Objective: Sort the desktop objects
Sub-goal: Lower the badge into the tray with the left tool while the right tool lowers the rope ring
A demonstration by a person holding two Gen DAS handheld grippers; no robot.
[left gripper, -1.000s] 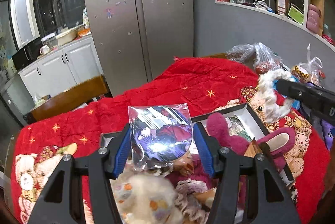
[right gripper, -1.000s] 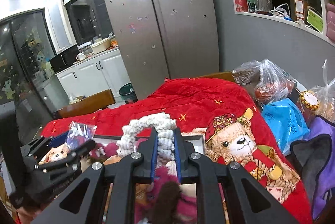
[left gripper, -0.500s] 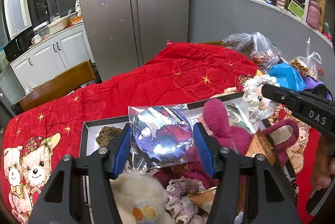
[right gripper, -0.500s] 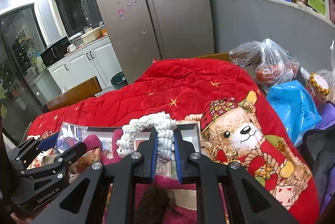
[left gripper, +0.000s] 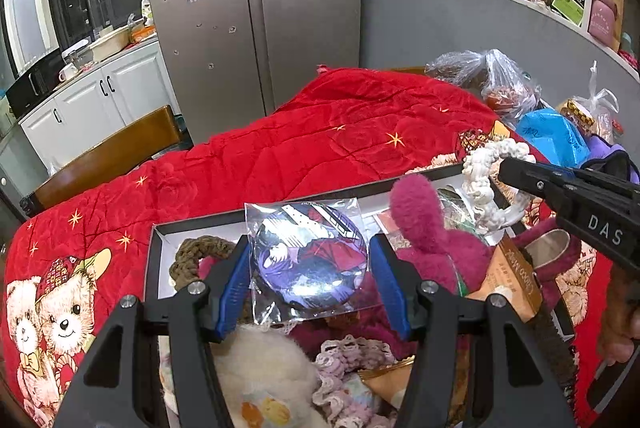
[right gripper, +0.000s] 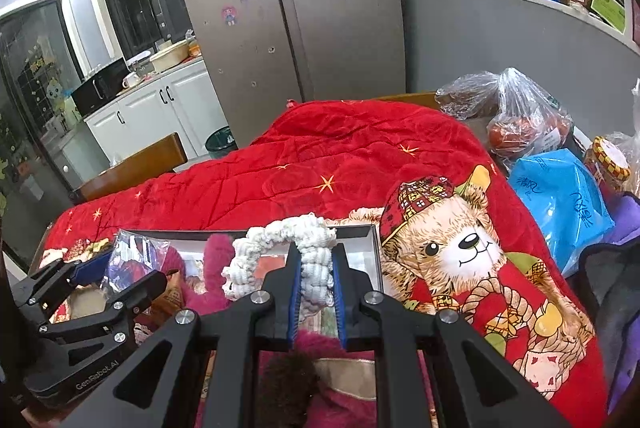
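My left gripper (left gripper: pixel 310 270) is shut on a round anime badge in a clear plastic sleeve (left gripper: pixel 308 262) and holds it above a black tray with a white inside (left gripper: pixel 160 248). The tray is full of plush and knitted items, among them a magenta plush toy (left gripper: pixel 424 232) and a brown crochet ring (left gripper: pixel 196 254). My right gripper (right gripper: pixel 315 268) is shut on a white crochet scrunchie (right gripper: pixel 304 240) over the tray's far right corner (right gripper: pixel 370 236). The scrunchie also shows in the left wrist view (left gripper: pixel 484 187), and the left gripper with the badge shows in the right wrist view (right gripper: pixel 128 260).
The tray lies on a red bear-print blanket (left gripper: pixel 320 139) that covers the table. Plastic bags (right gripper: pixel 520 115), a blue bag (right gripper: pixel 560 195) and a jar (right gripper: pixel 610 159) crowd the right side. A wooden chair back (left gripper: pixel 108 155) stands at the far left, a steel fridge (left gripper: pixel 256 7) behind.
Both grippers have dropped closer to the tray, each keeping hold of its item. The right gripper with the scrunchie has come in over the tray's far right corner.
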